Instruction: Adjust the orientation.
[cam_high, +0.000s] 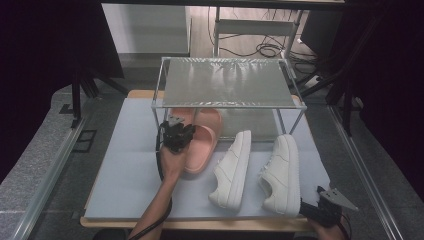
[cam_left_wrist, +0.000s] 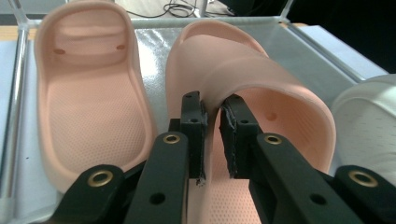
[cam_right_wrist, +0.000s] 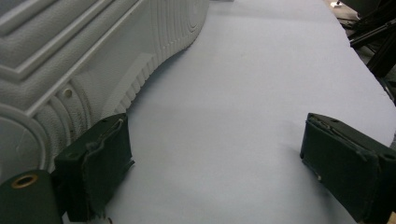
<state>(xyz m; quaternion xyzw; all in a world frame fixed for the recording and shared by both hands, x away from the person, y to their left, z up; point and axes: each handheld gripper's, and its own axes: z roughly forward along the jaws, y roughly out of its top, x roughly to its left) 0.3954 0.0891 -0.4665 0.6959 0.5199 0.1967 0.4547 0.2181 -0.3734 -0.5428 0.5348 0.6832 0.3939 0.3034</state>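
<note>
Pale blue mat (cam_high: 130, 170) on table, metal rack (cam_high: 225, 82), grey floor (cam_high: 30, 170), cables (cam_high: 265, 49)

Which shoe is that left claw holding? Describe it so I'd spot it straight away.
Start at the metal rack on the grey mat. At its front left lie two pink slides; the left gripper pinches the strap of the right-hand slide. Its neighbour lies untouched, and the others are white sneakers.

Padded table (cam_high: 130, 165) under sneakers (cam_high: 232, 170), slides (cam_high: 200, 150)
</note>
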